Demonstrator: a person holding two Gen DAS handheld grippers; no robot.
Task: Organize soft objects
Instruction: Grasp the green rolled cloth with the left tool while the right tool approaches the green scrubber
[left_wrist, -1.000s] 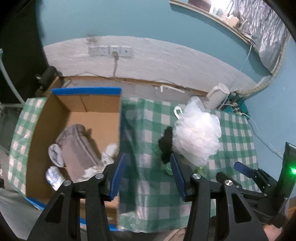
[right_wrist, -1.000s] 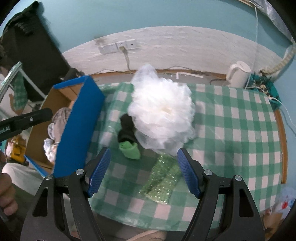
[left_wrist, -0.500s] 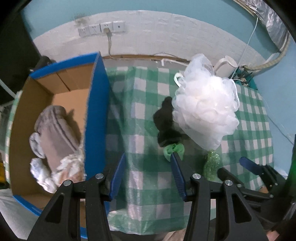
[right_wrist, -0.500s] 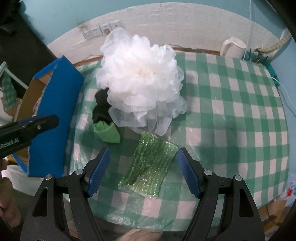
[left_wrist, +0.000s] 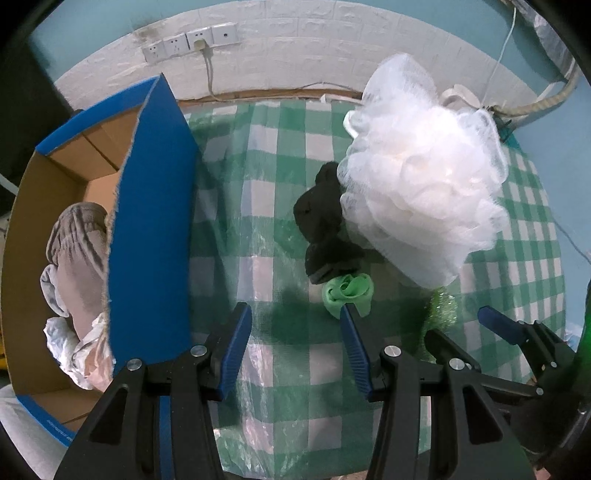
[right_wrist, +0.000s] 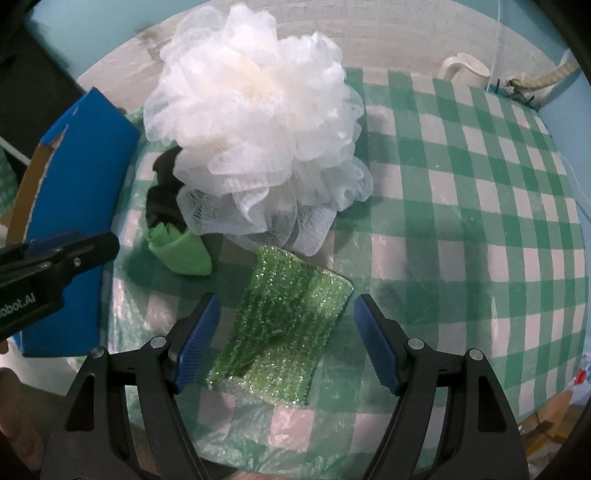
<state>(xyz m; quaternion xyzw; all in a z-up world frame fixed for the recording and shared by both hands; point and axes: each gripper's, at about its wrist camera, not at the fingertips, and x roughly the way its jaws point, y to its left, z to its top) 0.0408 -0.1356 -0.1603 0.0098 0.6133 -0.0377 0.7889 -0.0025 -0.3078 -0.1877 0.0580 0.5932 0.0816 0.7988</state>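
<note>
A big white mesh bath pouf (right_wrist: 255, 122) lies on the green checked tablecloth (right_wrist: 480, 206); it also shows in the left wrist view (left_wrist: 421, 177). A black soft item (left_wrist: 325, 221) and a small green cloth (left_wrist: 347, 291) lie left of it. A glittery green scrub cloth (right_wrist: 284, 325) lies flat between the fingers of my right gripper (right_wrist: 286, 339), which is open and empty. My left gripper (left_wrist: 295, 347) is open and empty, just in front of the green cloth. A blue cardboard box (left_wrist: 151, 229) at the left holds a grey rolled towel (left_wrist: 77, 258) and white wrapping (left_wrist: 81, 350).
A white kettle (right_wrist: 465, 70) stands at the table's far right corner near cables. Wall sockets (left_wrist: 192, 40) sit on the white brick wall behind. The table's front edge is close below both grippers. The left gripper shows at the left of the right wrist view (right_wrist: 55, 258).
Both grippers moved forward and down toward the table. The right one now straddles the glittery green cloth; the left swung right, away from the box, toward the small green cloth.
</note>
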